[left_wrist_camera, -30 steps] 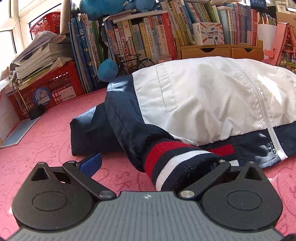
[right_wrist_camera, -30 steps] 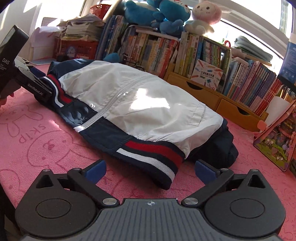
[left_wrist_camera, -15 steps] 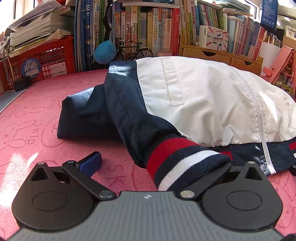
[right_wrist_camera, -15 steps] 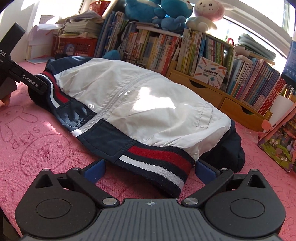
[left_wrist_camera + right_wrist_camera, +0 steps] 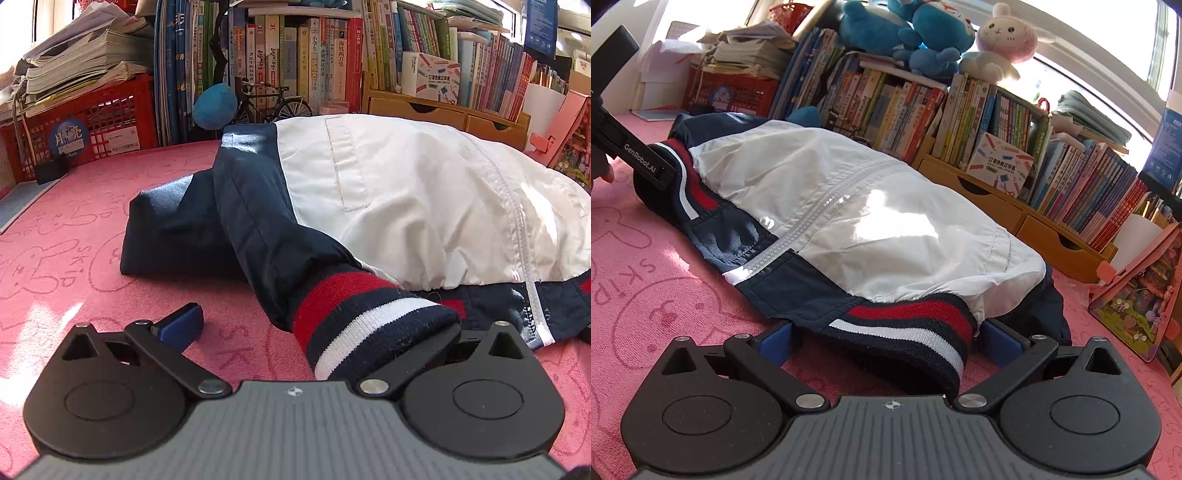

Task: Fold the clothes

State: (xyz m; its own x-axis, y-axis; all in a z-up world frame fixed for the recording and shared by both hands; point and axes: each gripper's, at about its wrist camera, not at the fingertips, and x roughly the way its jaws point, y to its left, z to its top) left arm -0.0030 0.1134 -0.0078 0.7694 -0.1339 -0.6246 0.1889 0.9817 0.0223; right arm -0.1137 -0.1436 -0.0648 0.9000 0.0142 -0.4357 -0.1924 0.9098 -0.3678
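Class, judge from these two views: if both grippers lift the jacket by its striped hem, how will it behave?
The jacket will probably sag between the grippers: its white shell lies puffed and creased. The shell shines, so it may slip; the ribbed hem likely grips better. The sleeve would likely dangle.

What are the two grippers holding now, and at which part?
Nothing is clamped yet. Both grippers are open around the jacket: the left gripper straddles a striped sleeve cuff, the right gripper the striped hem corner.
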